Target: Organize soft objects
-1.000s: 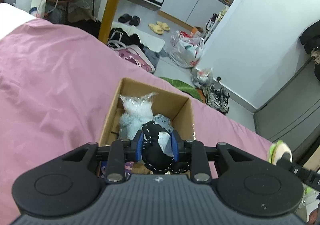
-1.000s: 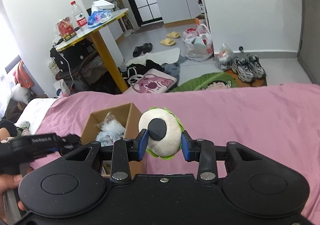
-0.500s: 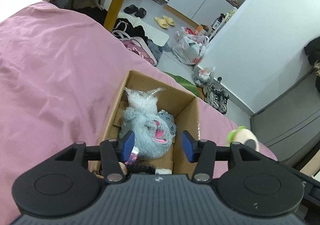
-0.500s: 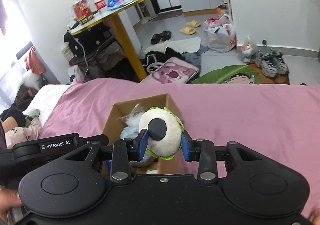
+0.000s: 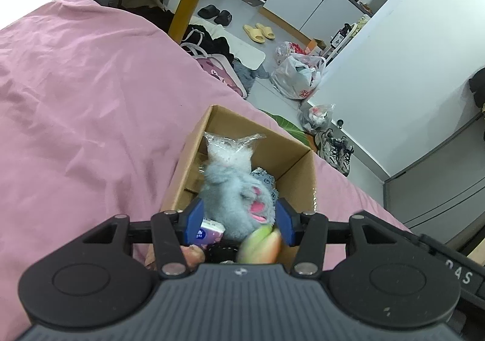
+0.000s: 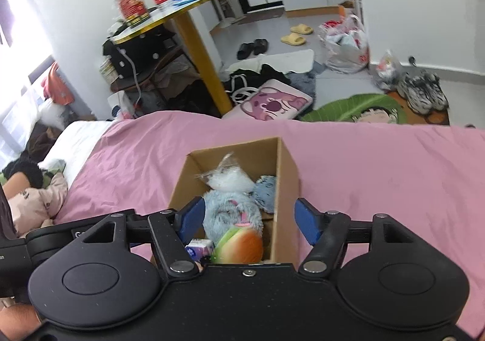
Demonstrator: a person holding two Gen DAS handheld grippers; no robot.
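On the left gripper's body only the letters "DAS" can be read, at the right edge of the left wrist view; other writing on the packets and bottles is too small to read.

The cardboard box (image 6: 286, 177) stands on the pink bed cover (image 6: 379, 171), near the edge of the bed that faces the floor. Inside it lie soft things: a grey-blue fluffy plush toy (image 6: 232, 212) with pink marks, a clear plastic bag of white stuffing (image 6: 229, 180) toward the far wall of the box, a blue patterned cloth (image 6: 266, 190) by the right wall, a small purple tissue packet (image 6: 198, 248) at the near wall, and a round plush with green and orange colours (image 6: 239, 245), blurred, at the near right part of the box.

The left gripper (image 5: 238, 221) is above the near end of the box, its blue fingers spread wide and holding nothing. The right gripper (image 6: 250, 218) is also above the box, fingers wide apart, nothing between them.

Beyond the bed, on the floor, are a yellow table leg (image 6: 200, 52), a pink cushion (image 6: 272, 101), a green leaf-shaped mat (image 6: 348, 109), yellow slippers (image 6: 297, 34), black slippers (image 6: 253, 46), sneakers (image 6: 423, 92) and plastic bags (image 6: 345, 43).
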